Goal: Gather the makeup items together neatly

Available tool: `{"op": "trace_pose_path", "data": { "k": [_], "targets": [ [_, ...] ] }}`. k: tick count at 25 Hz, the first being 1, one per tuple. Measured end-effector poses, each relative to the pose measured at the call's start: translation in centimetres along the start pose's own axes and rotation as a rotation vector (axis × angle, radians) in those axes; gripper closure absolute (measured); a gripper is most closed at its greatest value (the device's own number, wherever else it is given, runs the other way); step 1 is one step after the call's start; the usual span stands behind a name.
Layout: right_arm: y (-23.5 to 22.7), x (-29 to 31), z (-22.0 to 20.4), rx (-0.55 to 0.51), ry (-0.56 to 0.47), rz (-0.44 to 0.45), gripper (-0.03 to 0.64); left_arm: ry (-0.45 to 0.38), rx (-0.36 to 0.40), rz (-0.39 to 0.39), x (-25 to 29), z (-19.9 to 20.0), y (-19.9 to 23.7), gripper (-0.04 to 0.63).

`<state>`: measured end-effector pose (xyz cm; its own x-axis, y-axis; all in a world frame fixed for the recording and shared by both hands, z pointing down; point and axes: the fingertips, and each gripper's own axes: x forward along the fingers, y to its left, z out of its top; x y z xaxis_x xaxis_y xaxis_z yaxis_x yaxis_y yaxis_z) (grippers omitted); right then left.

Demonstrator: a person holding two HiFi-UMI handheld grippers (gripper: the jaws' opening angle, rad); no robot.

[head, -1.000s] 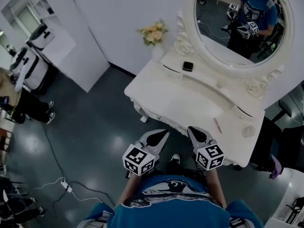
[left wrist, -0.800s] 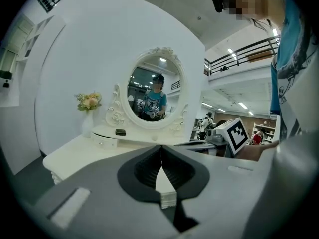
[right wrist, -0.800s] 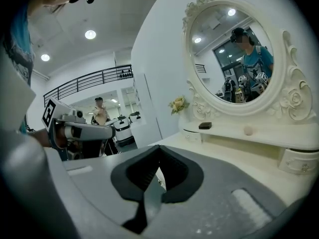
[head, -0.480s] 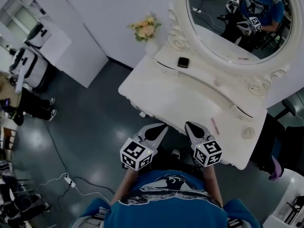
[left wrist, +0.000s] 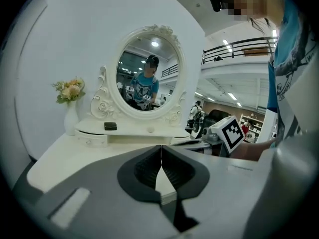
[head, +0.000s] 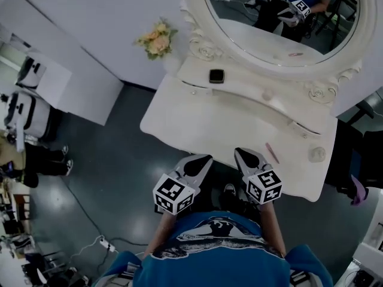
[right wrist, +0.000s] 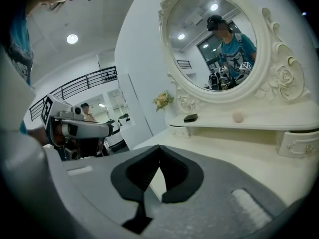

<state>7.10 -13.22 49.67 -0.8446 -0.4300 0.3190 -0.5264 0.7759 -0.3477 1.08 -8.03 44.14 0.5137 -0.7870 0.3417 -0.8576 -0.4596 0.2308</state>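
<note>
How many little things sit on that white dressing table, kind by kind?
Black square case: 1
Slim pink stick: 1
Pale round disc: 1
Beige egg-shaped piece: 1
White vase of peach flowers: 1
Total: 5

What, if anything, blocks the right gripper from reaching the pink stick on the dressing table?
Probably yes: nothing blocks it. The shut right gripper hangs near the pink stick, with only bare dressing table between.
</note>
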Motion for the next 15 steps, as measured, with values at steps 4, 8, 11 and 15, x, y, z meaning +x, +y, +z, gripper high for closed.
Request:
{"op": "trace_pose_path", "data": {
  "k": [4, 8, 11, 15],
  "targets": [
    [-1.0, 2.4, 1.3, -0.01, 0.003, -0.055, 0.614, 0.023, 0.056, -0.038, 0.4, 0.7, 2.8, 0.581],
    [-1.7, 5.4, 3.6, -0.045, -0.005, -0.117, 0.612, 0.029, 0.085, -0.077, 0.6, 2.0, 6.7, 0.581],
    [-2.0, 7.8, 5.3, -0.062, -0.012, -0.156, 0.586, 0.021, 0.082, -0.096, 0.4, 2.8, 9.6, 0.581],
    [-2.7, 11.1, 7.2, -0.107, 0.006, -0.192, 0.552, 0.011, 0.076, -0.127, -0.1, 3.5, 12.7, 0.581]
  ]
}}
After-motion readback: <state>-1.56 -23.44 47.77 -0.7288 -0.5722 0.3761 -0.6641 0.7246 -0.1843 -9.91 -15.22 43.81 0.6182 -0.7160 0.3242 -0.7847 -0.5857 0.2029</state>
